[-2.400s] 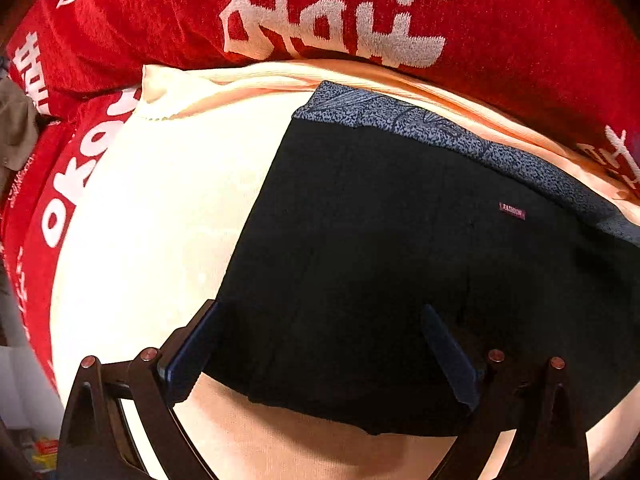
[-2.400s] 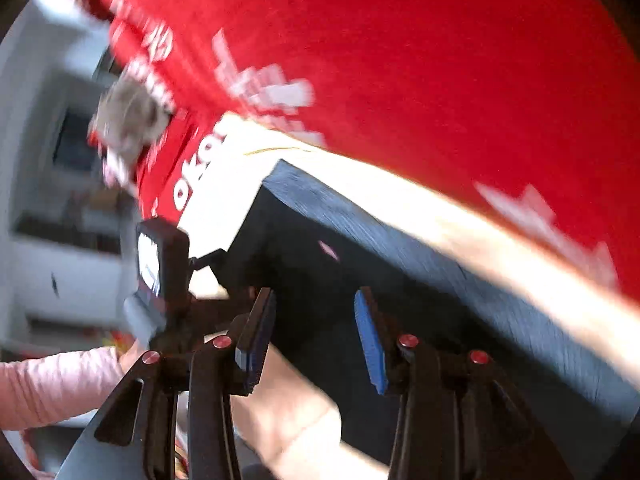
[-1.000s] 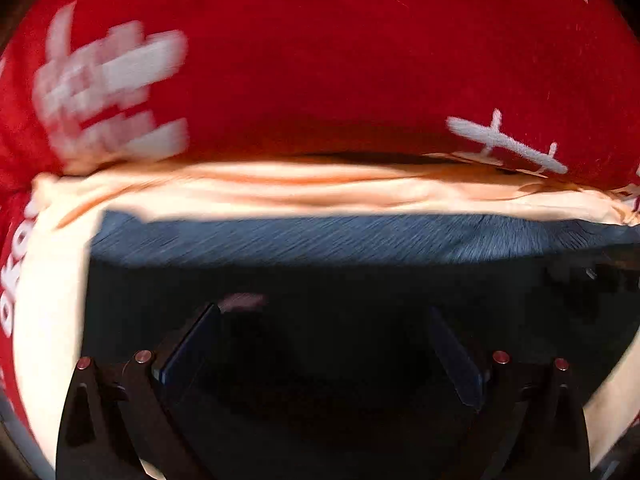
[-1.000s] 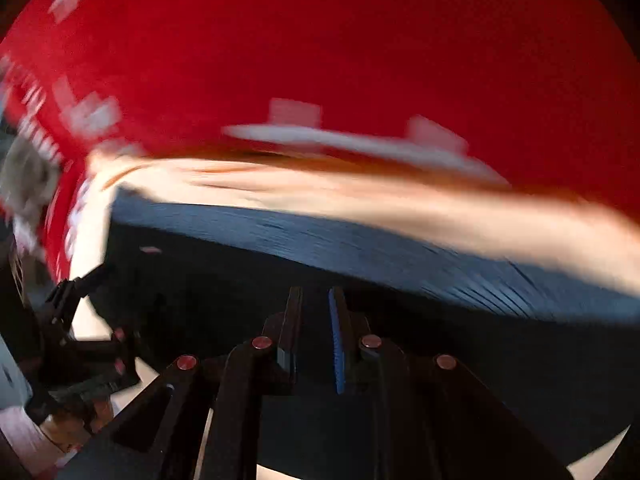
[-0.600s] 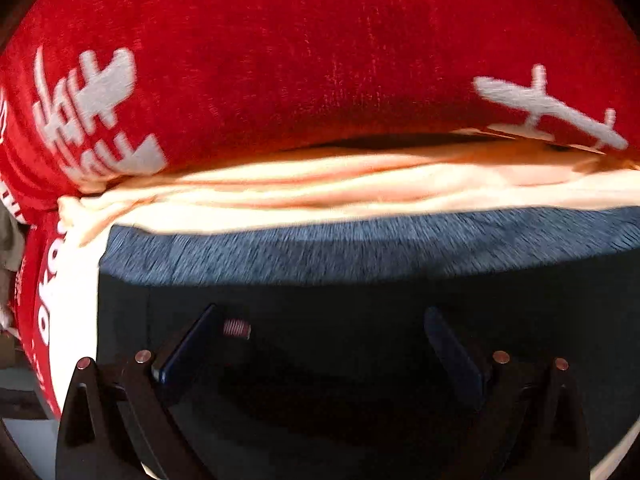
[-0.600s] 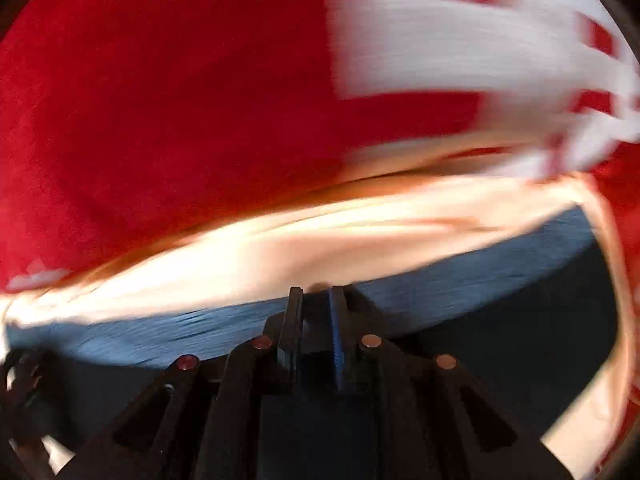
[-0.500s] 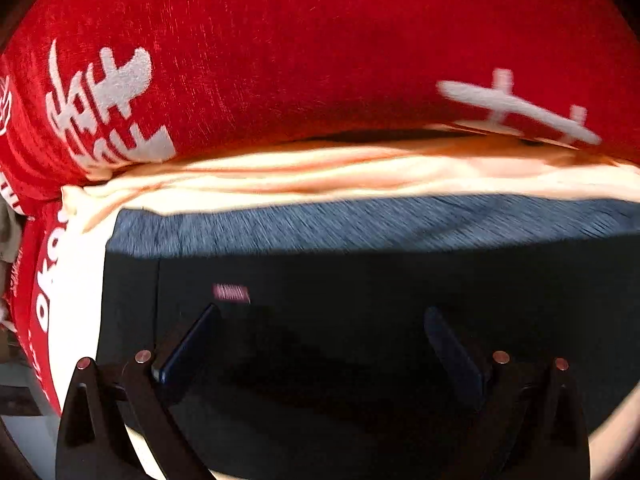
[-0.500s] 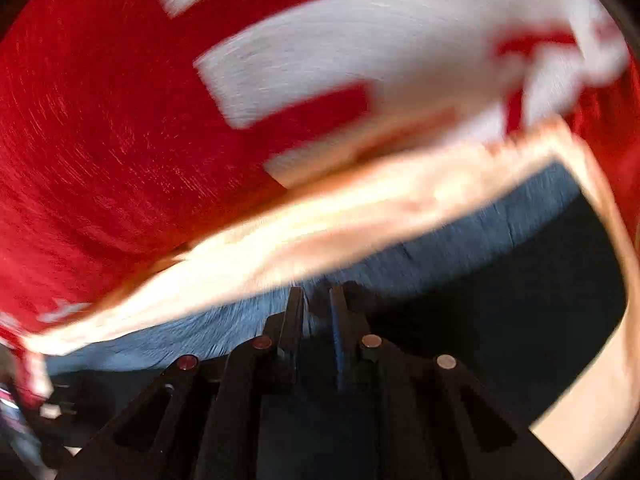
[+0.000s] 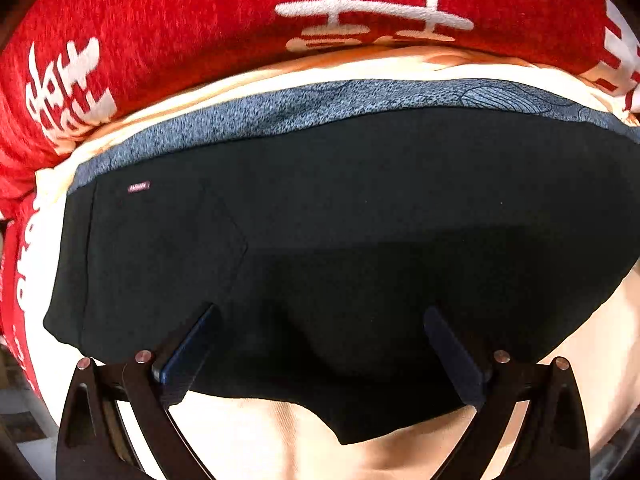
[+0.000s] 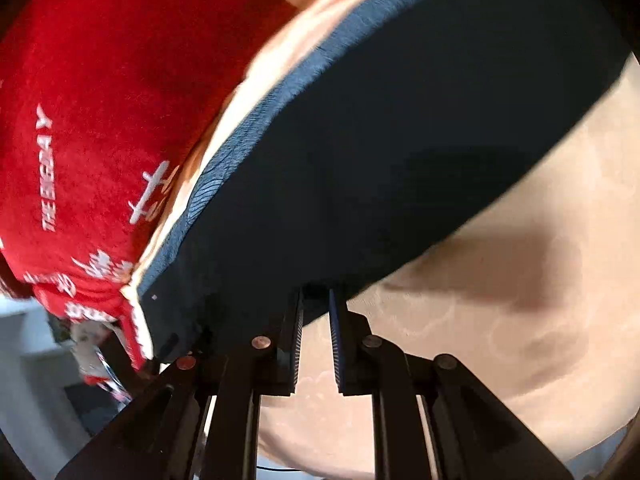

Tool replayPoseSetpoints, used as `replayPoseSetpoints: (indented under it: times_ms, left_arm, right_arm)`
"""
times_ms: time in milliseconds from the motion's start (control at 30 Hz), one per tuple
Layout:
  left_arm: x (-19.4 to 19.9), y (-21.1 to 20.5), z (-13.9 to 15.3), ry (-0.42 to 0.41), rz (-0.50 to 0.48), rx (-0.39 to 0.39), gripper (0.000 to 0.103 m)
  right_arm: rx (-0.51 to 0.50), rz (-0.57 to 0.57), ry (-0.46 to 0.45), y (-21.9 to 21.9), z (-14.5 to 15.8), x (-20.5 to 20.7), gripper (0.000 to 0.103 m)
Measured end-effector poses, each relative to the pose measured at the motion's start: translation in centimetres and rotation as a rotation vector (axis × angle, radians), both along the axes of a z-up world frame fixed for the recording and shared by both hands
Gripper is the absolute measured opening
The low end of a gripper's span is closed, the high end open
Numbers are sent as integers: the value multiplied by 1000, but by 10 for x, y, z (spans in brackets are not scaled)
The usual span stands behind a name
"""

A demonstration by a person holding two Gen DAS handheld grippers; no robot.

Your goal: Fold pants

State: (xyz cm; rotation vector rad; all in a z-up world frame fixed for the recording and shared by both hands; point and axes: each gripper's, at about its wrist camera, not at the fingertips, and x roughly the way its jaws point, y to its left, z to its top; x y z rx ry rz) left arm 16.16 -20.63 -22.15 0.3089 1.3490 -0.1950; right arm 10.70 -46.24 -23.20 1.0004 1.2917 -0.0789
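Black pants (image 9: 360, 208) with a speckled grey-blue waistband (image 9: 320, 104) lie flat on a cream cloth (image 9: 248, 432), the waistband running along the far edge, beyond the tips of the left tongs (image 9: 320, 344). Those tongs point steeply down over the garment with their two fingers spread wide; nothing is held between them, and the near hem of the pants falls between and just ahead of the blue pads (image 9: 188, 344). A small red label (image 9: 138, 187) sits on the black fabric far out to the left of the left finger, just under the waistband, and the stitched outline of a pocket (image 9: 216, 240) shows ahead of that finger. A red blanket (image 9: 168, 32) printed with white characters rises behind the cream cloth, beyond the waistband. In the right wrist view, the right tongs (image 10: 315, 300) stand nearly closed, a narrow slot between their fingers, the tips meeting the near edge of the pants (image 10: 400, 152) where a small fold of dark fabric appears pinched between them. From those tongs the garment stretches away and to the right, the cream cloth (image 10: 520, 300) lies bare to their right, and the red blanket (image 10: 100, 120) fills the left side, partly blurred.
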Motion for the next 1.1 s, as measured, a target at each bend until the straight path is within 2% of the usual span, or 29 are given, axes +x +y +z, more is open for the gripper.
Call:
replayPoseSetpoints:
  times_ms: [133, 200, 233, 267, 300, 333, 433, 500, 567, 667, 733, 767, 800, 867, 933, 967, 1067, 1100]
  left_arm:
    - [2, 2, -2, -11, -22, 14, 102]
    - [0, 3, -2, -12, -22, 12, 102]
    - [1, 4, -3, -10, -19, 9, 102]
    - [-1, 5, 1, -9, -17, 5, 102]
    - [-2, 5, 2, -11, -19, 3, 102]
    - [-2, 8, 1, -16, -25, 3, 102]
    - [-1, 16, -3, -23, -36, 5, 102]
    - [13, 18, -3, 9, -31, 25, 102]
    - [17, 12, 12, 11, -28, -7, 102]
    - [17, -8, 26, -19, -67, -48, 102]
    - [17, -27, 22, -12, -92, -52, 102]
    - [18, -39, 15, 3, -101, -46, 102]
    - [19, -47, 8, 21, -106, -43, 102]
    - [16, -56, -3, 24, -110, -16, 102]
    - [12, -54, -1, -1, -108, -24, 102]
    - [10, -53, 0, 3, -122, -20, 102]
    - [9, -52, 7, 7, -140, 21, 102]
    - [10, -54, 11, 8, -147, 29, 102]
  right_arm:
    - [60, -67, -24, -23, 5, -6, 16]
    - [101, -90, -23, -34, 2, -15, 29]
    - [125, -109, -16, -38, -2, -17, 29]
    - [134, -136, -15, -42, -5, -18, 28]
    - [136, -151, -20, -41, -6, -19, 15]
    - [123, -160, -24, -41, -6, -22, 9]
    - [108, -172, -21, -34, -12, -33, 7]
    - [123, -170, 9, -31, -18, -37, 8]
    - [75, -125, 37, -30, -9, -41, 10]
    - [19, -76, -72, -34, 26, -39, 10]
    - [-65, -23, -137, -38, 48, -24, 21]
    - [-91, -2, -143, -40, 49, -20, 41]
    - [-127, 34, -132, -40, 48, -8, 55]
    - [-164, 90, -95, -38, 35, 9, 54]
    - [-192, 95, -66, -51, 23, 10, 34]
    - [-192, 49, -64, -68, 20, 5, 25]
    - [-242, -167, -26, -126, 27, -18, 23]
    - [-270, -205, -15, -139, 33, -23, 23]
